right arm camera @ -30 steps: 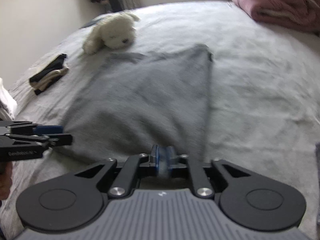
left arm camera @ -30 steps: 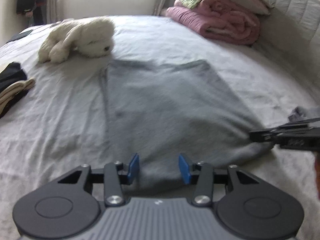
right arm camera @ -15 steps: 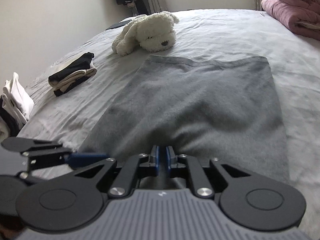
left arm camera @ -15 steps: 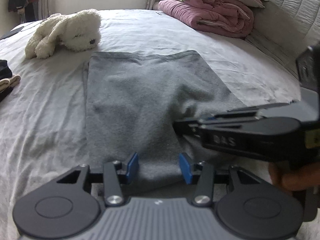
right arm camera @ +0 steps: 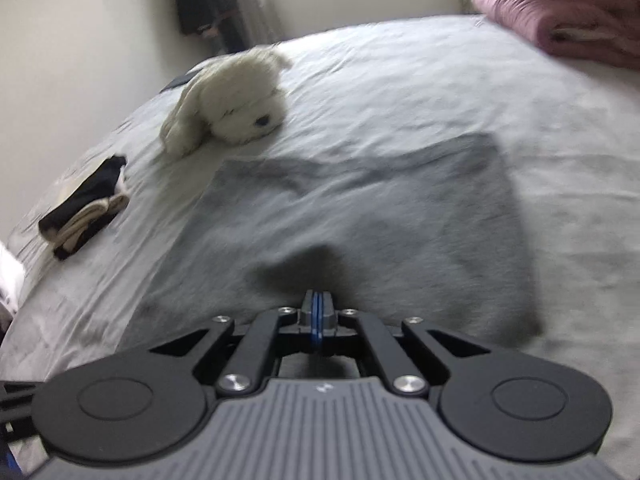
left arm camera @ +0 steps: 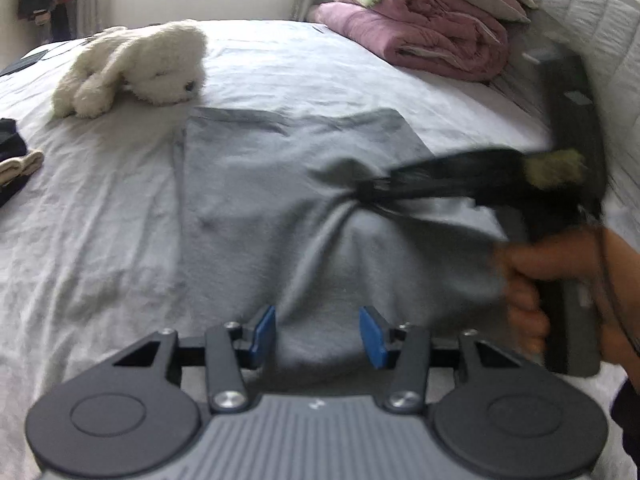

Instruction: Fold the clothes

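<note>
The grey garment (left arm camera: 280, 216) lay flat on the bed sheet (left arm camera: 100, 240), its near hem right under both tools and its far edge close to the white plush dog (left arm camera: 136, 68). The right gripper (right arm camera: 316, 316) was pinched shut on a pleat of the cloth w/ wrinkles fanning out from the bite, seen from the left cam as a dark blurred tool reaching in from the right side, the person's hand (left arm camera: 560, 280) behind it. The left gripper (left arm camera: 318, 336) sat half spread and its jaws were opening, near hem between the blue pads (left arm camera: 264, 336) but pads not pressing on it. Main risk, imo: the right tool only held a thin bunch near the middle-right, so if it pulled across, the fabric could slip out or drag the whole piece sideways instead of folding, esp. w/ nothing pinning the near hem. A one-sided pull would prob. leave a skewed, lumpy fold. The sheet under it was already rumpled to the left of the tool, so friction could catch and bunch the lower layer. If the fold swung far fwd, it might bump the plush dog. The dark folded clothes (right arm camera: 84, 208), well off to the left, looked safe.
</note>
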Demonstrator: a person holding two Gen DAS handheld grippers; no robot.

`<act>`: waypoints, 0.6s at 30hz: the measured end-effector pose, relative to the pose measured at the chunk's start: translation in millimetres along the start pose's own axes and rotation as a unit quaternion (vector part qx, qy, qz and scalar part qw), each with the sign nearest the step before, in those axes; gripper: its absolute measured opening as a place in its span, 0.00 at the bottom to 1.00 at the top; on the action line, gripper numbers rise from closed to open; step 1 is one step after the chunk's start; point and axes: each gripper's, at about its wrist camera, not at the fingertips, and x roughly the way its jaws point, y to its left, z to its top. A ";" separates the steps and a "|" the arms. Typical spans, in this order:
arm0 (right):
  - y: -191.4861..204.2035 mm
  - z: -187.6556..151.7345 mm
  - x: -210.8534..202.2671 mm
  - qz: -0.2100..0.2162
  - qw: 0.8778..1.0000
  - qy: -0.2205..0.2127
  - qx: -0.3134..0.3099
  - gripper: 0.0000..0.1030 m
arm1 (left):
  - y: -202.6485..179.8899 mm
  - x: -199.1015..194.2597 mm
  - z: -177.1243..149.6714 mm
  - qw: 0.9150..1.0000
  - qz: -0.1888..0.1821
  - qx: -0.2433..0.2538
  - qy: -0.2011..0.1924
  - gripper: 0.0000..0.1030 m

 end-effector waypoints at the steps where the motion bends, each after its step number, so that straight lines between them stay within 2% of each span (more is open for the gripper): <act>1: -1.1 -1.6 -7.5 0.000 1.000 -0.003 0.001 0.18 | 4.7 -1.7 1.8 1.000 0.003 -0.009 -0.003 0.53; 2: -3.2 -3.2 -14.9 -0.005 1.000 0.002 0.002 0.19 | 9.9 -3.5 3.3 1.000 0.005 -0.019 -0.006 0.56; 4: -11.1 -7.3 -28.9 -0.013 1.000 0.016 0.011 0.33 | 23.2 -6.8 5.0 0.999 0.008 -0.050 -0.005 0.59; 5: -16.7 -9.7 -35.5 -0.018 0.999 0.025 0.017 0.35 | 29.9 -8.2 5.3 0.998 0.008 -0.066 -0.004 0.59; 8: -33.7 -17.1 -55.5 -0.030 0.997 0.052 0.038 0.37 | 49.3 -6.8 0.2 0.993 0.012 -0.118 0.020 0.60; 10: -50.7 -24.6 -66.6 -0.018 0.996 0.063 0.067 0.36 | 58.7 -6.7 -2.2 0.989 0.005 -0.144 0.024 0.59; 14: -78.0 -36.0 -89.5 0.001 0.988 0.076 0.133 0.37 | 60.0 -9.9 -2.1 0.989 0.016 -0.146 0.021 0.59; 15: -82.4 -38.7 -97.0 -0.012 0.986 0.075 0.147 0.42 | 59.9 -10.2 -3.4 0.989 0.019 -0.147 0.021 0.56; 17: -89.4 -44.7 -107.8 -0.022 0.985 0.067 0.160 0.43 | 64.1 -12.9 -7.1 0.984 0.001 -0.177 0.024 0.51; 18: -92.9 -47.6 -113.0 -0.026 0.983 0.064 0.167 0.44 | 67.2 -14.7 -9.0 0.980 -0.011 -0.195 0.026 0.45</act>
